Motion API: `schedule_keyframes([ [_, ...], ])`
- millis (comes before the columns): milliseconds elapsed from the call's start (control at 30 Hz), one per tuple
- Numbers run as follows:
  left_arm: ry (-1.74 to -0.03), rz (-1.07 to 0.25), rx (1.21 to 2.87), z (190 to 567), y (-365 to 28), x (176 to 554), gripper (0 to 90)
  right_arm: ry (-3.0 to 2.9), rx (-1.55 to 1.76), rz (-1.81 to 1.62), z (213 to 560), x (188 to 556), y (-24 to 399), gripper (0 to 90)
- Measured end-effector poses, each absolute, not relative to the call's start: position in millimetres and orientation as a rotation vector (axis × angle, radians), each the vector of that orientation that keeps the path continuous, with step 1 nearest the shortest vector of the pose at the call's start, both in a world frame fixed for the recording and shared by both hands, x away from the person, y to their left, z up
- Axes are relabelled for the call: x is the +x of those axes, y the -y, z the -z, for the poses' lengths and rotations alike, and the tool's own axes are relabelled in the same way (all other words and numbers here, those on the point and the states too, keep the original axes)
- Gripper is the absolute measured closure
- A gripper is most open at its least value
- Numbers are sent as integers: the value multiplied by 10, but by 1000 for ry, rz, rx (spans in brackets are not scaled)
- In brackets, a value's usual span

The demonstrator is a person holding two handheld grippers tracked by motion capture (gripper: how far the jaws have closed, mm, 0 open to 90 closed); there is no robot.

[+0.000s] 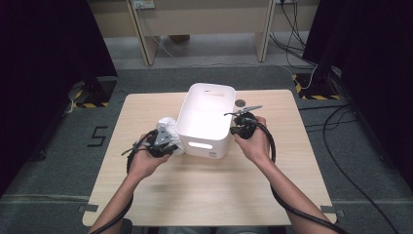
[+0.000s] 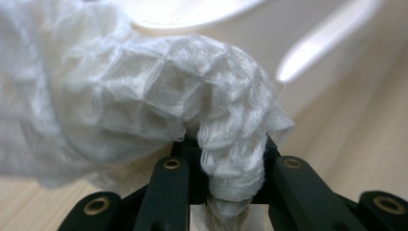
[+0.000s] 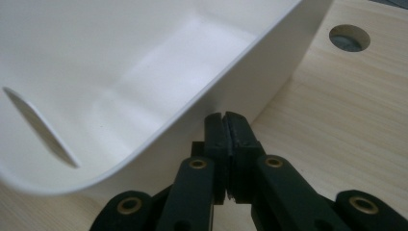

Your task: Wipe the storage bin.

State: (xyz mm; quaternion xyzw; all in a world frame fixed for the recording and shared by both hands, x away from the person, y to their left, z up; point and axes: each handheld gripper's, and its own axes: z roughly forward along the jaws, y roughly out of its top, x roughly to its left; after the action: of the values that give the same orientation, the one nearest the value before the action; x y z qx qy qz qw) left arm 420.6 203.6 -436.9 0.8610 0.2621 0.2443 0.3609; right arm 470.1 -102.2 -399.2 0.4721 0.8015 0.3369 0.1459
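left fingers [image 2: 233,163] – clamped on white cloth [image 2: 144,96] | right fingers [image 3: 230,139] – together, empty, beside white bin [image 3: 144,72]

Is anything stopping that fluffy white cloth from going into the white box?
Only the box's own side wall. The white cloth, pinched in the left hand-held gripper, sits low beside the white box, so it must be lifted over the rim. The box looks empty inside.

Both forearms bare, no sleeves; left tool [image 2: 231,192] and right tool [image 3: 226,144]: black jaws, brass-coloured pivot rivets, thick black trailing cables, grey three-cornered top plates.
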Motion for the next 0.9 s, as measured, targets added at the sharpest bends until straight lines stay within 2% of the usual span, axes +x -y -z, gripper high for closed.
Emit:
schedule_keyframes([
  [300,-715,-690,2213,4394,-1914,4038,744,-2117,1464,-1100,3730,4728,1141,719],
  [467,-748,-702,2197,4393,-1871,3950,745,-2110,1515,-1136,3732,4785,1050,653],
  [533,-762,-690,2181,4395,-1855,3919,745,-2122,1521,-1119,3769,4807,1015,652],
  [633,-751,-692,2175,4388,-1844,3880,745,-2150,1514,-1096,3855,4837,959,699],
  [900,-757,-671,2140,4336,-1809,3744,745,-2166,1476,-966,3883,4831,833,703],
])
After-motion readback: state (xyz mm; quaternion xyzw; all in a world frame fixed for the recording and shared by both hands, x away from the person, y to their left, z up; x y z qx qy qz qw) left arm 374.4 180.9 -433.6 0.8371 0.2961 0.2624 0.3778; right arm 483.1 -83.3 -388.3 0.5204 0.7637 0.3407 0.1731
